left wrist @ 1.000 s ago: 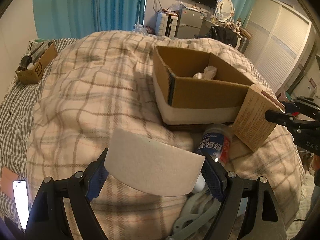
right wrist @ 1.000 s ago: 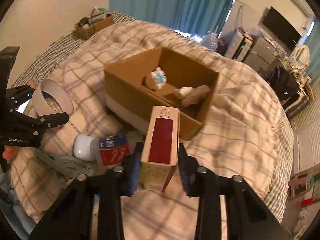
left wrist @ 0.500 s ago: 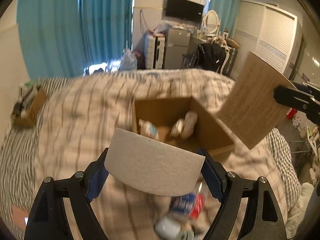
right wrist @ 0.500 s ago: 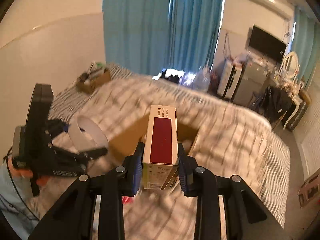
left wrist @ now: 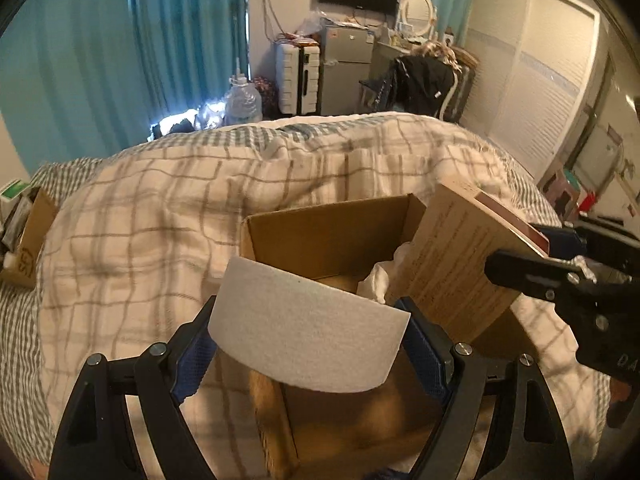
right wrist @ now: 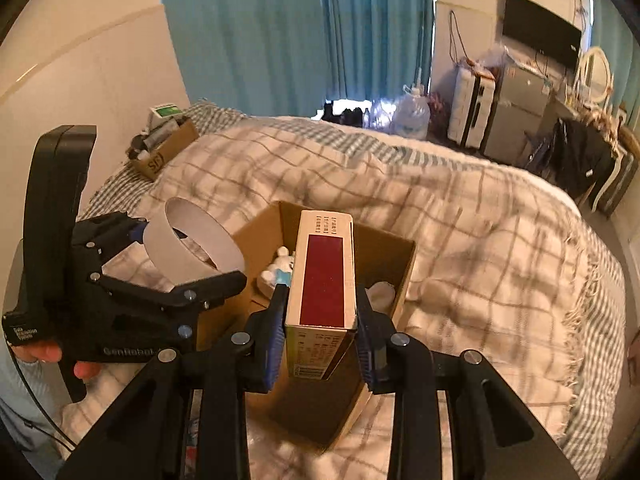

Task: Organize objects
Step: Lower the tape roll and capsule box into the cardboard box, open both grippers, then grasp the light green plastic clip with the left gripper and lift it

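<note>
In the left wrist view the left gripper [left wrist: 308, 344] pinches a wide white tape ring [left wrist: 308, 336] above the near edge of the open brown cardboard box [left wrist: 332, 232], and in the right wrist view the right gripper [right wrist: 320, 328] clamps a long cream carton with a dark red panel [right wrist: 324, 280] over the same box [right wrist: 384, 248] on the checked blanket [right wrist: 480, 240].

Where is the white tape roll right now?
The white tape roll is clamped in the left gripper, held above the near left edge of the open cardboard box on the bed, left of the red-faced carton.
</note>
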### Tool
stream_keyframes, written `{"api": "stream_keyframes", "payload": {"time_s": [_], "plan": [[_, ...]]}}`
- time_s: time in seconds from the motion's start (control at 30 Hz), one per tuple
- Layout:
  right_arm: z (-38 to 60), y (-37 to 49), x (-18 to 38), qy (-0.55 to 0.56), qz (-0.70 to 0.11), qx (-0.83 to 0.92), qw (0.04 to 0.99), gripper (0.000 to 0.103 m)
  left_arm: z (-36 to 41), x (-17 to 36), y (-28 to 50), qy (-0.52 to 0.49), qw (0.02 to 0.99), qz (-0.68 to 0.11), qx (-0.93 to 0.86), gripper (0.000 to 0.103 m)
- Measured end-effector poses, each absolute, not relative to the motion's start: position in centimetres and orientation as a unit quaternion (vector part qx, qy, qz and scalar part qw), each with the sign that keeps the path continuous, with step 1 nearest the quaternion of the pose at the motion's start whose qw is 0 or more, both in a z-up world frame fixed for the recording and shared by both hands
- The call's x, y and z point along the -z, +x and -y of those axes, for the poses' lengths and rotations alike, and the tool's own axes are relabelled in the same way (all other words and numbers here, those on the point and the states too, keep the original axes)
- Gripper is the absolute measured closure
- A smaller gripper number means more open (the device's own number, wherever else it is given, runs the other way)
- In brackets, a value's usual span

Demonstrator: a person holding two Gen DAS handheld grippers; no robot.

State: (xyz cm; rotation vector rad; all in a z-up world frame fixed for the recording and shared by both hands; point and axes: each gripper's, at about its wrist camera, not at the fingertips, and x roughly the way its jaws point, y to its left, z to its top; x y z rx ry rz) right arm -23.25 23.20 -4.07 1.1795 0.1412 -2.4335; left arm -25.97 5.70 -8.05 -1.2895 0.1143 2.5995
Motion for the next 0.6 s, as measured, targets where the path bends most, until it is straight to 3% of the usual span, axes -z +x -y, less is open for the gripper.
{"api": "stream_keyframes", "payload": {"time_s": [0.03,0.13,0.17,0.2,0.27,0.37,0.6], "plan": [[-23.3,-23.7,4.4,0.426,-0.050,0.878,0.214,0.072,-5.8,8.4,-26.2,-0.441,0.120,-0.041,-0.889,0.015],[-23.7,-24.3,4.5,0.421,-0.036,0.879,0.220,0.069,-5.7,8.7,-26.8,-0.440,0.119,-0.037,-0.889,0.002],[-23.8,-24.3,4.3,0.417,-0.032,0.881,0.221,0.063,-5.6,8.6,-26.8,-0.438,0.116,-0.034,-0.891,0.000],[-23.9,-24.2,4.1,0.413,-0.031,0.883,0.219,0.053,-5.4,8.4,-26.8,-0.437,0.114,-0.030,-0.892,0.000],[-24.1,-23.7,3.3,0.403,-0.030,0.890,0.213,0.044,-5.1,7.8,-26.5,-0.439,0.111,-0.026,-0.891,0.000],[-24.3,-22.6,1.9,0.395,-0.033,0.894,0.211,0.042,-4.4,6.7,-25.4,-0.433,0.099,-0.027,-0.896,0.000],[-24.3,-16.1,-2.1,0.363,-0.068,0.909,0.195,0.014,-3.0,4.5,-19.7,-0.427,0.073,-0.047,-0.900,0.000]]}}
